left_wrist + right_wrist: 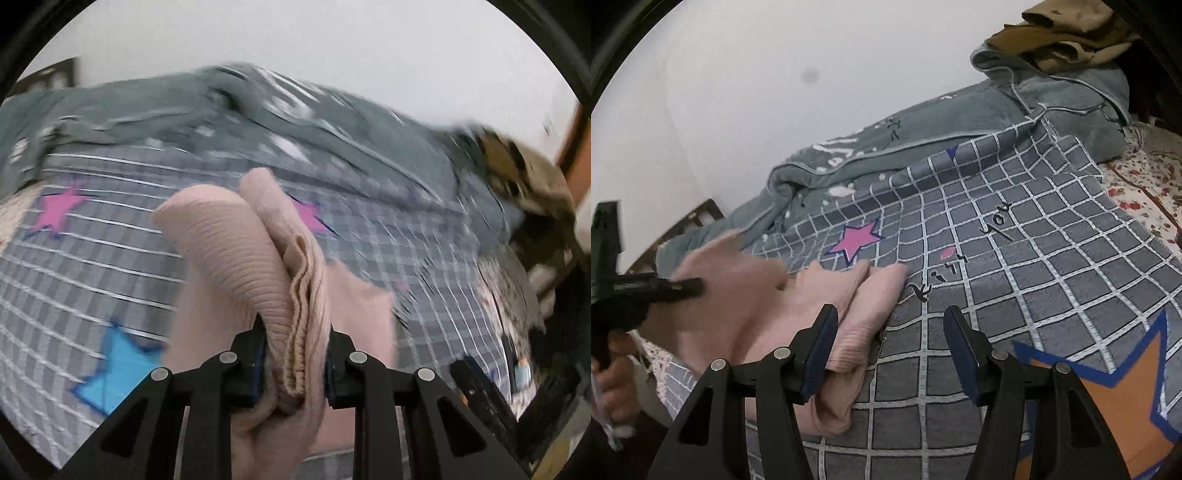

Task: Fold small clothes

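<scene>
Two black two-finger grippers work over a grey bedspread with a white grid and coloured stars (pixel 1015 295). Around it lie a rumpled grey-blue fleece blanket (pixel 923 136) along the white wall, a heap of tan-brown clothes (pixel 1067 33) on top of that blanket at the far end, and a floral sheet (pixel 1145 184) at the bed's edge. Nothing lies between the right gripper's fingers but bare bedspread.

The left gripper (pixel 295 354), tilted downward, pinches a bunched fold of the pink ribbed knit garment (pixel 240 251) and holds it off the bed; the rest hangs and trails onto the bedspread. From the right wrist view a hand (pixel 613 354) grips that tool's handle at the left.

The right gripper (pixel 890 343) has its jaws spread and still widening, just beside the garment, whose edge passes behind its left finger.

Handwritten black lettering on the bedspread reads "you"; a second word is unclear.
</scene>
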The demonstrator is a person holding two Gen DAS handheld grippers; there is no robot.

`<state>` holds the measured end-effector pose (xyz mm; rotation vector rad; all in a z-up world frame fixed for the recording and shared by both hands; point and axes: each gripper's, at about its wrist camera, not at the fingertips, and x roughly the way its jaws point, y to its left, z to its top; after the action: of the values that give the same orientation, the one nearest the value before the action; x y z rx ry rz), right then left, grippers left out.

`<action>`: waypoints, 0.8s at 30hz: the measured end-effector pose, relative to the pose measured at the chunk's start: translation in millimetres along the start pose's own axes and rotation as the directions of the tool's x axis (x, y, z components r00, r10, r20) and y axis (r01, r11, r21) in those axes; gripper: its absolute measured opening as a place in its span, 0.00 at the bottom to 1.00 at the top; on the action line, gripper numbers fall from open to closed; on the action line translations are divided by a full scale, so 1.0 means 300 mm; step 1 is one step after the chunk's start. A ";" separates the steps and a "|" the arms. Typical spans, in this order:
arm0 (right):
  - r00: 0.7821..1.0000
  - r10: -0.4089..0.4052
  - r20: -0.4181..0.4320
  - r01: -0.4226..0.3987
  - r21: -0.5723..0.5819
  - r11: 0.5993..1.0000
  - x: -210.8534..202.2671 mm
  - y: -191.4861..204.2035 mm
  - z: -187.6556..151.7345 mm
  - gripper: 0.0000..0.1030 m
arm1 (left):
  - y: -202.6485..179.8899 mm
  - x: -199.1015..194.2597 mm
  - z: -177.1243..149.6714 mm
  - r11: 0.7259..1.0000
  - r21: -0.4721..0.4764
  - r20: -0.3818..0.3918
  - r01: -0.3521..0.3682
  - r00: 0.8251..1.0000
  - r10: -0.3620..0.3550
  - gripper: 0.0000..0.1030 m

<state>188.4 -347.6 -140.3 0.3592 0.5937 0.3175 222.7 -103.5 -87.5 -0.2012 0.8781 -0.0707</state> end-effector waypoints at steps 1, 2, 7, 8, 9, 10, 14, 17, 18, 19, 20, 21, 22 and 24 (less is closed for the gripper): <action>1.000 0.006 0.005 -0.006 -0.006 1.000 -0.007 -0.006 -0.001 0.57 | -0.039 0.034 -0.013 1.000 0.017 -0.022 0.003 1.000 -0.003 0.22; 1.000 0.009 0.007 -0.009 -0.012 1.000 -0.012 -0.011 -0.004 0.57 | -0.092 0.083 -0.037 0.999 0.049 -0.055 -0.003 0.998 0.006 0.22; 0.999 0.032 -0.014 -0.033 -0.009 0.999 -0.017 -0.041 -0.016 0.57 | -0.207 0.181 -0.120 0.988 0.149 -0.095 -0.030 0.994 0.045 0.26; 0.999 0.034 -0.015 -0.034 -0.001 0.999 -0.021 -0.053 -0.014 0.57 | -0.204 0.171 -0.119 0.988 0.153 -0.087 -0.009 0.996 0.023 0.34; 0.999 0.037 -0.014 -0.037 0.006 0.999 -0.028 -0.063 -0.014 0.57 | -0.197 0.156 -0.115 0.989 0.146 -0.081 0.016 0.997 -0.005 0.40; 0.999 0.042 -0.014 -0.041 0.014 0.999 -0.033 -0.071 -0.015 0.57 | -0.179 0.131 -0.108 0.990 0.126 -0.073 0.062 0.996 -0.053 0.41; 0.998 0.068 -0.015 -0.067 0.037 0.997 -0.043 -0.088 -0.017 0.57 | -0.083 0.053 -0.075 0.992 0.066 -0.016 0.103 0.995 -0.102 0.61; 0.993 0.114 -0.022 -0.114 0.034 0.993 -0.042 -0.061 -0.020 0.57 | 0.032 -0.009 -0.067 0.996 0.014 0.059 0.092 0.994 -0.092 0.64; 0.991 0.131 -0.022 -0.130 0.028 0.991 -0.042 -0.046 -0.021 0.57 | 0.078 -0.019 -0.067 0.997 -0.005 0.067 0.071 0.995 -0.071 0.64; 0.987 0.156 -0.024 -0.155 0.019 0.988 -0.041 -0.023 -0.023 0.57 | 0.122 -0.015 -0.066 0.998 -0.021 0.069 0.053 0.996 -0.052 0.64; 0.983 0.184 -0.027 -0.183 0.012 0.983 -0.039 0.001 -0.024 0.57 | 0.161 -0.016 -0.071 0.999 -0.035 0.073 0.042 0.997 -0.039 0.64; 0.979 0.204 -0.028 -0.204 0.008 0.979 -0.039 0.017 -0.024 0.57 | 0.205 -0.012 -0.079 0.998 -0.049 0.073 0.029 0.997 -0.025 0.64; 0.971 0.239 -0.029 -0.239 0.002 0.971 -0.038 0.047 -0.024 0.57 | 0.235 -0.009 -0.082 0.998 -0.058 0.070 0.016 0.997 -0.012 0.64; 0.951 0.307 -0.030 -0.308 -0.017 0.951 -0.037 0.110 -0.025 0.57 | 0.306 0.004 -0.096 0.996 -0.089 0.063 -0.006 0.998 0.011 0.64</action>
<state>169.1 -320.8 -127.1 0.4278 0.5604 0.6291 199.3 -18.1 -125.1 -0.2817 0.8199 -0.0169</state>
